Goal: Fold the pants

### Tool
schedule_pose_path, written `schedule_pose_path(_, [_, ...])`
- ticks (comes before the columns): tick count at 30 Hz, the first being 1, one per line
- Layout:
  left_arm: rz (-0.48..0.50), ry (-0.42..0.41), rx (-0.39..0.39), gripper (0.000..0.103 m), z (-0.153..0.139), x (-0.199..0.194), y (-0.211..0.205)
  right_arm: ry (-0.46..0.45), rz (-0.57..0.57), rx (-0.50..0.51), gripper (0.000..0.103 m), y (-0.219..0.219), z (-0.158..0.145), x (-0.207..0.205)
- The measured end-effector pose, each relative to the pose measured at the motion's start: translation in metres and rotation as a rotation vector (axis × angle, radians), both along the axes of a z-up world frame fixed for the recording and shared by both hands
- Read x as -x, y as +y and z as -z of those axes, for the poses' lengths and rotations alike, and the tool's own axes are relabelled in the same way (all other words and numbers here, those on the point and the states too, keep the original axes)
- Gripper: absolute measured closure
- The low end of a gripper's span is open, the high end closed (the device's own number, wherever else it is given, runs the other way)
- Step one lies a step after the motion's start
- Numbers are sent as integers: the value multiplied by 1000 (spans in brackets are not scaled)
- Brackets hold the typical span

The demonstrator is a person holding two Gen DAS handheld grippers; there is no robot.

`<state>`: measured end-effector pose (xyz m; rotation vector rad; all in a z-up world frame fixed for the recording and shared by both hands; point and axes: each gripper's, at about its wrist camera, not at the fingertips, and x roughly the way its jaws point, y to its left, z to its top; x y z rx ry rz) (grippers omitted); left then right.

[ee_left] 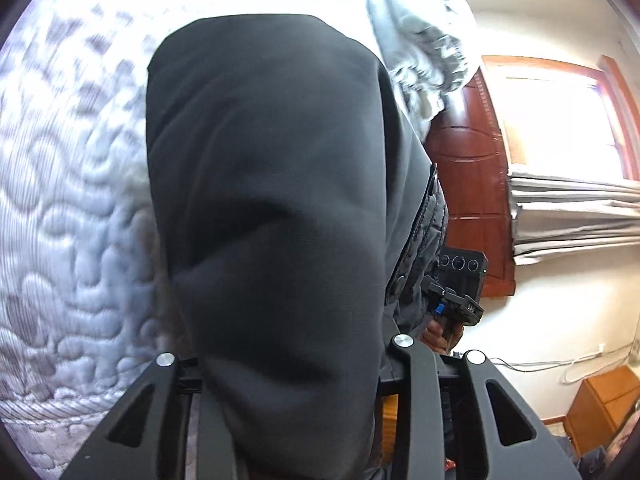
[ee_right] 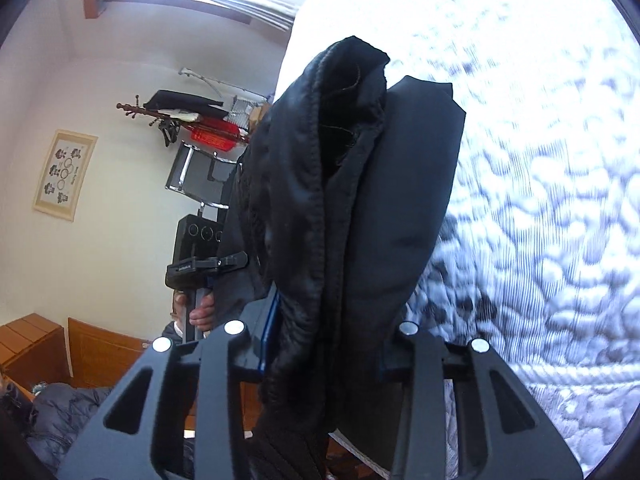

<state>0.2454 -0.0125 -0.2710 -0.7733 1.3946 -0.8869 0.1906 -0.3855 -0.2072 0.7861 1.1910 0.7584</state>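
Mattress (ee_left: 72,208) under everything, quilted white with a wavy stitched pattern, blown out bright toward its far side. Beyond it, cream walls, a red-brown wooden door (ee_left: 472,184), a sunlit window (ee_left: 560,120) with bunched pale curtains (ee_left: 572,216), a low wooden cabinet (ee_left: 604,404). From the right wrist view, a framed picture (ee_right: 64,174) on the wall, a coat rack (ee_right: 136,110) loaded with dark things, a metal-framed chair (ee_right: 200,176).

Pants (ee_left: 272,200), dark and bunched, hanging off the mattress and filling the middle of both views. Left gripper (ee_left: 284,384) pinched on a thick fold of the cloth, pads hidden under it. Right gripper (ee_right: 320,360) likewise clamped on the pants at the waistband end, ribbed hem draped between and over the fingers. Each gripper visible to the other camera, gripped by a hand (ee_right: 200,312) just beside the cloth.
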Motion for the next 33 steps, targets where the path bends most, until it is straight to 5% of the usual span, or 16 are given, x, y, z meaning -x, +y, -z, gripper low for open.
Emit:
schedule_pose_path(5, [-8, -90, 16, 70, -37, -29, -8, -79, -11, 21, 68, -2, -37, -39])
schedule_pose_path(11, [-45, -118, 20, 68, -46, -81, -12, -86, -25, 37, 68, -2, -46, -102])
schedule_pose_path(20, [-126, 24, -46, 64, 7, -131, -15, 74, -51, 69, 66, 4, 25, -173])
schedule_pose_path(28, [-137, 52, -40, 59, 30, -114, -12, 179, -26, -16, 64, -9, 76, -172])
schedule_pose_path(33, [-161, 81, -12, 44, 52, -118, -8, 207, 31, -52, 51, -18, 99, -171])
